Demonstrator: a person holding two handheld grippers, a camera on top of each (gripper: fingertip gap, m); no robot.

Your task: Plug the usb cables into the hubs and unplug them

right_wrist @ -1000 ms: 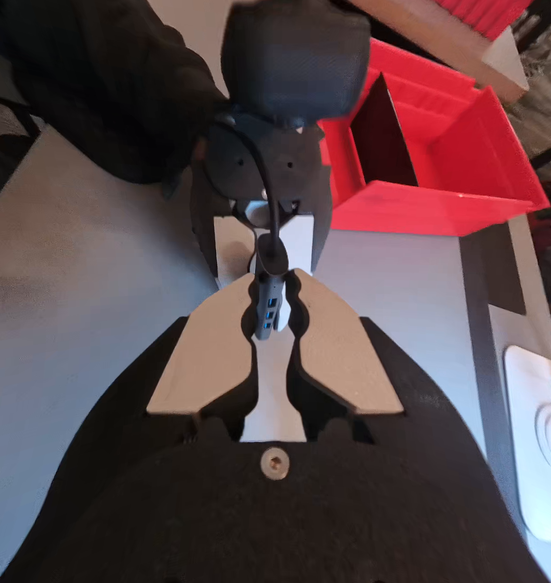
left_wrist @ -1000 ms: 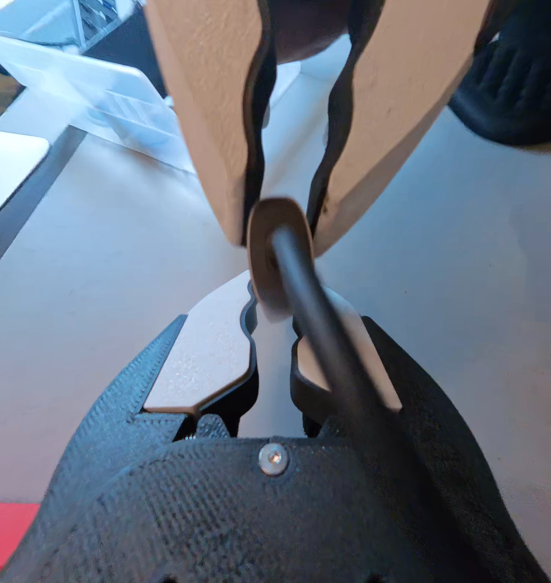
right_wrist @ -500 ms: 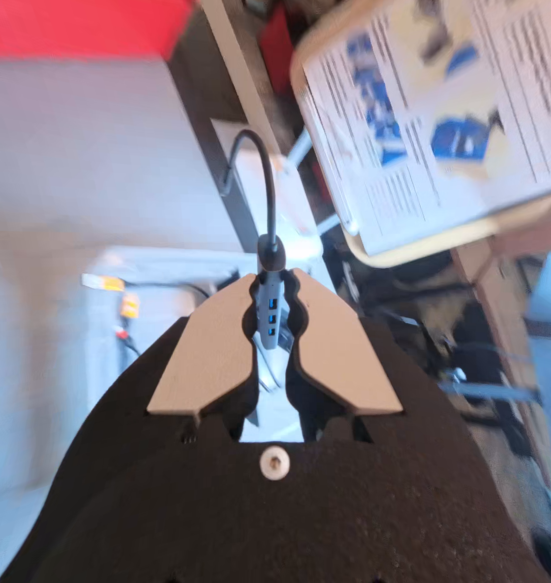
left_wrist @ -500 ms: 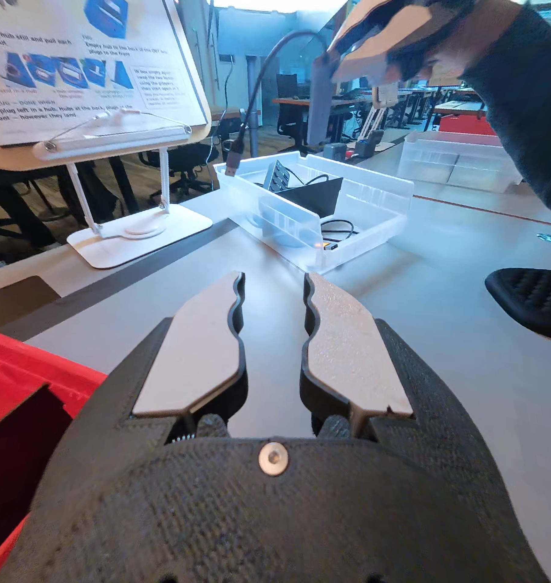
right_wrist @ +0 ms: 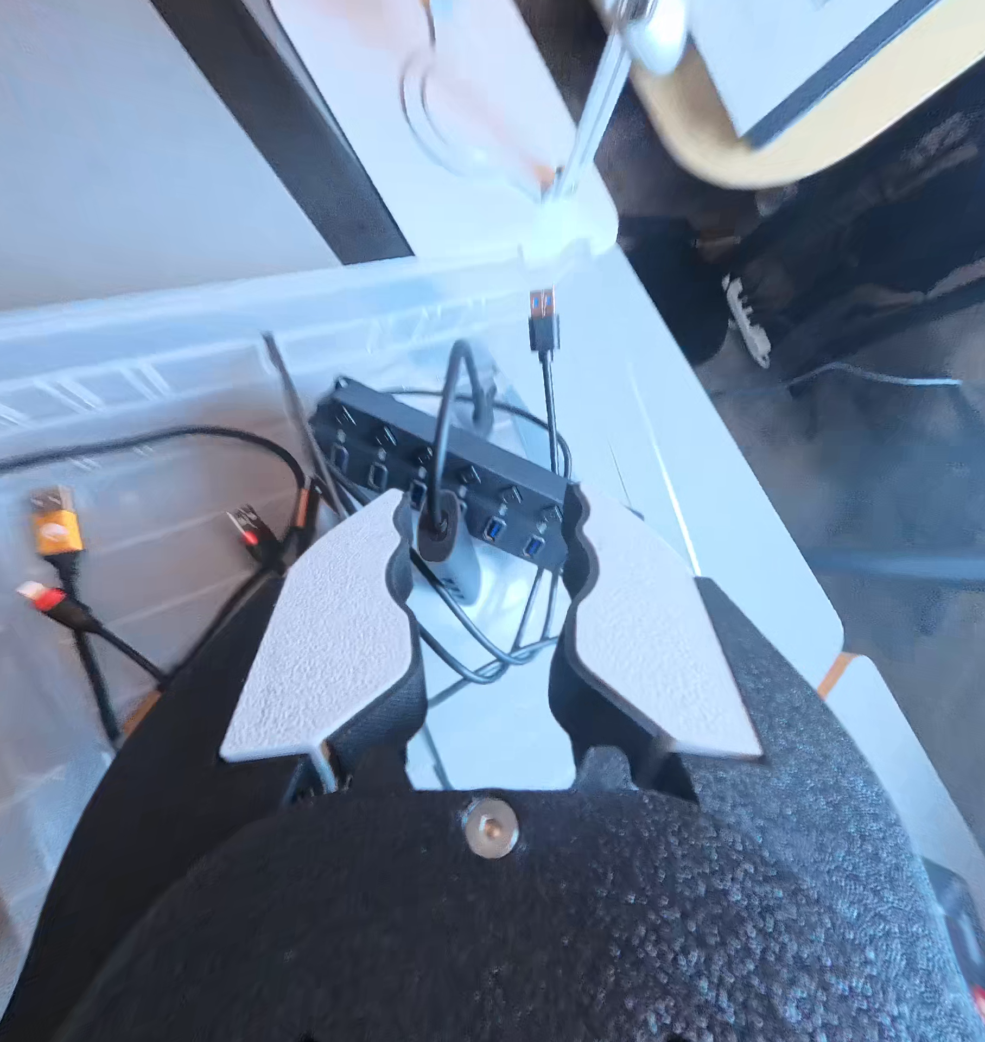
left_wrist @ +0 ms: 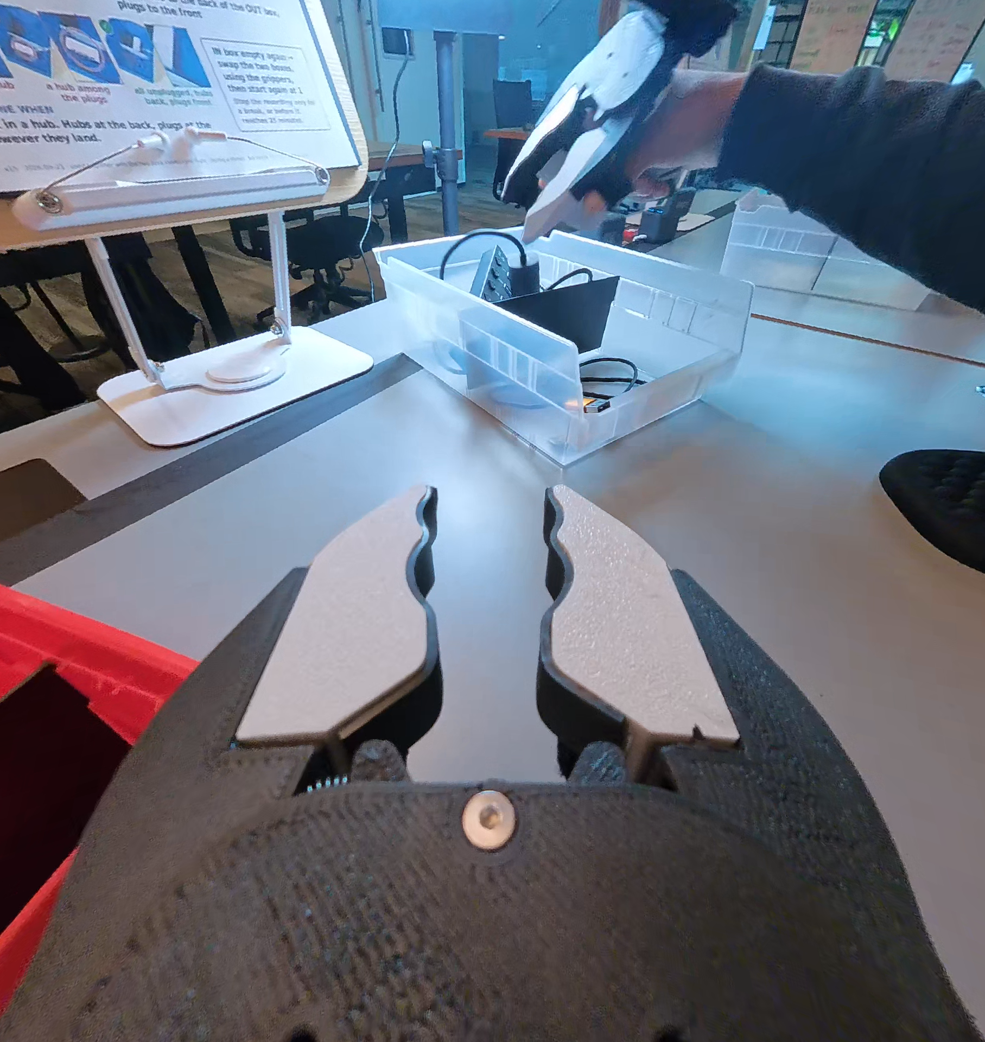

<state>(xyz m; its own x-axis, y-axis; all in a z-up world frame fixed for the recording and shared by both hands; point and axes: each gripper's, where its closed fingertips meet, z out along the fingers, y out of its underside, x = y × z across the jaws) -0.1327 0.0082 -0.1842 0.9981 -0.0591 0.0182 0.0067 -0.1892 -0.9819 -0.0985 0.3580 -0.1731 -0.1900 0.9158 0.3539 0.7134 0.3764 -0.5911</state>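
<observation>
My left gripper (left_wrist: 490, 496) is open and empty, low over the grey table (left_wrist: 760, 564). My right gripper (right_wrist: 487, 496) is open over the back compartment of the clear bin (right_wrist: 140, 338). A small grey hub (right_wrist: 456, 564) with a black cable lies between its jaws, close to the left finger, not gripped. Beside it rests a long black hub (right_wrist: 478, 468) with several ports. The grey hub's black plug (right_wrist: 543, 327) sticks up past the bin. In the left wrist view the right gripper (left_wrist: 541, 220) points down into the clear bin (left_wrist: 676, 316).
A black divider (left_wrist: 563, 310) splits the clear bin; loose cables with an orange plug (right_wrist: 56, 519) and a red plug (right_wrist: 41, 595) lie in the other compartment. A red bin (left_wrist: 39, 637) is at my left. A white document stand (left_wrist: 225, 389) and a black pad (left_wrist: 958, 507) sit on the table. The grey hub's black plug (right_wrist: 543, 327) is closer to my right gripper, around 11 cm from its tips; the left tips are 40 cm off.
The grippers were together on the grey hub and its cable. The left drew back, open. The right carried the hub over the clear bin and opened; the hub now lies in it.
</observation>
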